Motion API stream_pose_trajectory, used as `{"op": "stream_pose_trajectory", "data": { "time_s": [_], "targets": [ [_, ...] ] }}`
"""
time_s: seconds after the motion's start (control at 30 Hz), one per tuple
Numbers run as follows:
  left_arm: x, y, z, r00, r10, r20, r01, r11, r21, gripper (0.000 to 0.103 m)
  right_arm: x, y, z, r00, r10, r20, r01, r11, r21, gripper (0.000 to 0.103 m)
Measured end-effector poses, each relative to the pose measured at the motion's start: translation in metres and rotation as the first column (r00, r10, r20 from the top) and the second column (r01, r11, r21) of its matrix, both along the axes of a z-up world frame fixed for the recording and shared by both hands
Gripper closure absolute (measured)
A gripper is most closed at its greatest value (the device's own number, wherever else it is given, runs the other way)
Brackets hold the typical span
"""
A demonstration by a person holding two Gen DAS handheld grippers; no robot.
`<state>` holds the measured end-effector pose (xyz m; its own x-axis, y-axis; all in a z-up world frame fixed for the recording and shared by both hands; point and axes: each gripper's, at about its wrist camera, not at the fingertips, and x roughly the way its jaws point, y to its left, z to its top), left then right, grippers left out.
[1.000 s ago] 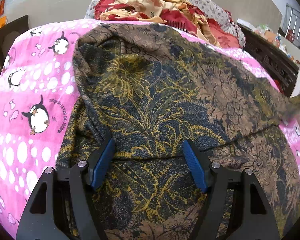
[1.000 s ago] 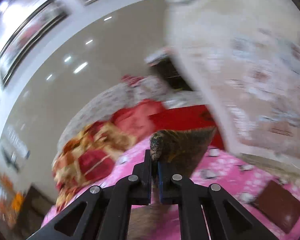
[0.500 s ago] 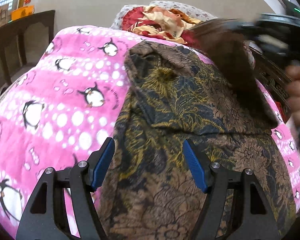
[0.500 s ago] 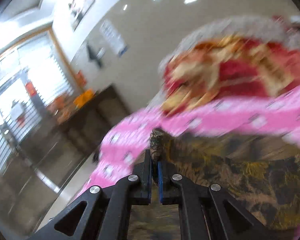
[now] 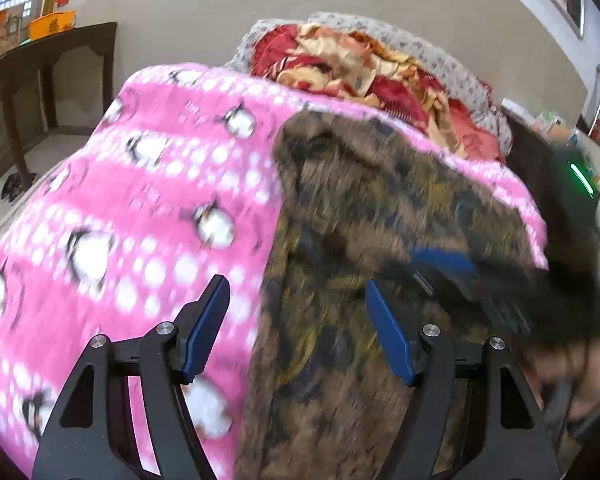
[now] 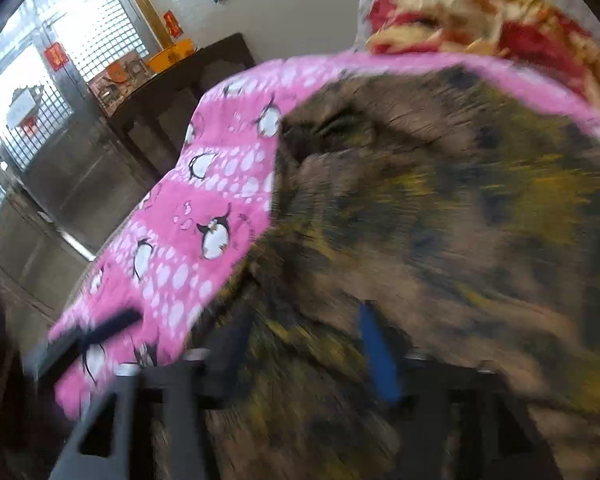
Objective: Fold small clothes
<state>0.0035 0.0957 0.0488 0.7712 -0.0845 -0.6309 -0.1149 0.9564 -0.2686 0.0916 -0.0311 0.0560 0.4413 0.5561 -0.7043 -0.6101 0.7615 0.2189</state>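
A brown, gold and navy patterned garment [image 5: 364, 216] lies folded over on a pink penguin blanket [image 5: 148, 216]. My left gripper [image 5: 296, 332] hovers open over the garment's near left edge, with nothing between its blue pads. My right gripper [image 6: 300, 348] is low over the garment and blurred. Its jaws are opening, and the cloth lies under them, not pinched. In the left wrist view the right gripper [image 5: 444, 264] reaches in from the right as a dark blur, with a person's hand [image 5: 576, 380] behind it.
A red and cream quilt [image 5: 360, 68] is heaped at the bed's far end. A dark wooden side table [image 5: 48, 56] with an orange basin stands to the left. A metal grille door [image 6: 32, 92] lies beyond. The dark bed frame [image 5: 540, 160] runs along the right.
My right gripper swung down and leftward with the garment's corner, laid it over the rest and parted its jaws. The left gripper drew back and left, staying open.
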Motion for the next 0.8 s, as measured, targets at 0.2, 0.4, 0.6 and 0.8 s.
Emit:
{"op": "stream_pose_trajectory", "data": {
  "time_s": [0.2, 0.4, 0.6, 0.8],
  "targets": [
    [0.07, -0.032, 0.016, 0.993, -0.115, 0.032, 0.116, 0.992, -0.039, 0.032, -0.014, -0.114, 0.019, 0.942, -0.278, 0.189, 0.292, 0.955, -0.051, 0.069],
    [0.105, -0.05, -0.039, 0.987, -0.044, -0.156, 0.07, 0.984, 0.166, 0.072, 0.015, -0.243, 0.012, 0.812, -0.577, 0.087, 0.578, 0.816, 0.016, 0.081],
    [0.096, -0.055, -0.03, 0.988, -0.057, -0.143, 0.088, 0.971, 0.22, 0.073, 0.037, -0.276, -0.011, 0.879, -0.47, -0.074, 0.468, 0.882, -0.044, 0.086],
    [0.117, -0.048, 0.002, 0.999, -0.017, -0.036, 0.022, 0.991, 0.131, 0.065, 0.063, -0.267, 0.044, 0.829, -0.552, 0.096, 0.559, 0.824, -0.091, 0.083]
  ]
}}
